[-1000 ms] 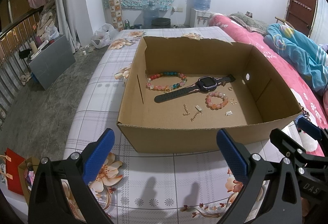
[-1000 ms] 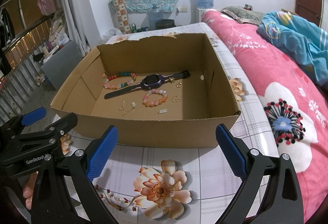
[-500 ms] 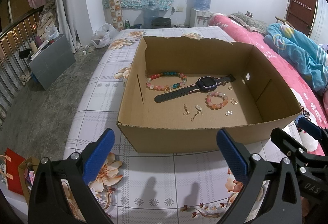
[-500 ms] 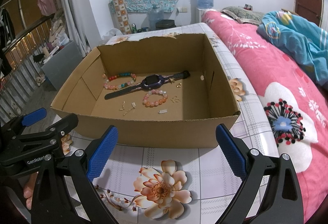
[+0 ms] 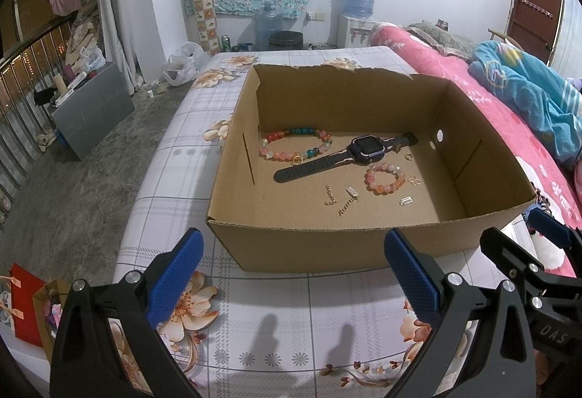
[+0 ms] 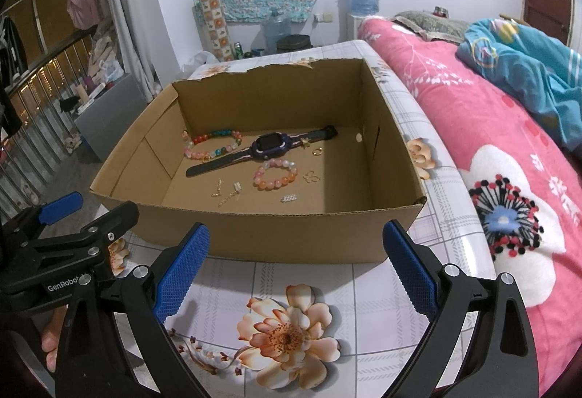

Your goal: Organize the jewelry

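An open cardboard box (image 5: 327, 245) (image 6: 291, 234) stands on the flowered table. Inside lie a multicoloured bead bracelet (image 5: 294, 143) (image 6: 212, 143), a dark smartwatch (image 5: 365, 147) (image 6: 269, 145), a small pink bead bracelet (image 5: 385, 178) (image 6: 275, 174), gold chain pieces (image 5: 340, 199) (image 6: 227, 192), a silver clasp (image 5: 406, 201) (image 6: 290, 198) and small gold rings (image 5: 414, 179) (image 6: 313, 176). My left gripper (image 5: 291, 274) is open and empty in front of the box. My right gripper (image 6: 294, 267) is open and empty, also before the box's near wall.
A pink flowered bedspread (image 6: 491, 143) with a blue blanket (image 6: 527, 63) lies right of the table. The floor drops off left of the table, with a grey box (image 5: 91, 110) and a red bag (image 5: 25, 303). Water jugs (image 5: 269, 25) stand at the far wall.
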{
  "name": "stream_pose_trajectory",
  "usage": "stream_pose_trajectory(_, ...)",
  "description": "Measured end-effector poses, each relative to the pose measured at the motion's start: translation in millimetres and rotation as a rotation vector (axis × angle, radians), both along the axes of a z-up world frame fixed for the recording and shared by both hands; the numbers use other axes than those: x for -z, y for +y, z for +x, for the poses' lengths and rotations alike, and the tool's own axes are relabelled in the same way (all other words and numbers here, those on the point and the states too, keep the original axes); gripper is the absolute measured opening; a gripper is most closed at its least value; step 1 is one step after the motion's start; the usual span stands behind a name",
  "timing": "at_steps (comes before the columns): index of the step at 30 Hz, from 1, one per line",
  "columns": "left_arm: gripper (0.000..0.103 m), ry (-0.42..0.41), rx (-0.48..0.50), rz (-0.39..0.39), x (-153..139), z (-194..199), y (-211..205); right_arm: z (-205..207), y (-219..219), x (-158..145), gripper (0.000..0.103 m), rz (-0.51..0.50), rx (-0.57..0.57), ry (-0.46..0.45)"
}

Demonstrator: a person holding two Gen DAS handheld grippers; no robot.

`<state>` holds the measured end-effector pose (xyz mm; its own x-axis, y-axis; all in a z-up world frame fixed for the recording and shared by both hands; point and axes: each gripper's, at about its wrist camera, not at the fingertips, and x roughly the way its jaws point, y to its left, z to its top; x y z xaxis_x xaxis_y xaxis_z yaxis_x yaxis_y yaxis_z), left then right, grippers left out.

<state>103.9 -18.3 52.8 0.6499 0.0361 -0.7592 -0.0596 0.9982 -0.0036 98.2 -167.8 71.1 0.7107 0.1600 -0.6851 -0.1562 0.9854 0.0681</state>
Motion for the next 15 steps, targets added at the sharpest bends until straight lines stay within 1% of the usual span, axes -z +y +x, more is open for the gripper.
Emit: stream_pose_trajectory(15, 0.098, 0.009, -0.012, -0.012, 1.6, -0.4, -1.4, 0.2, -0.6, -0.3, 0.092, 0.0, -0.001, -0.001)
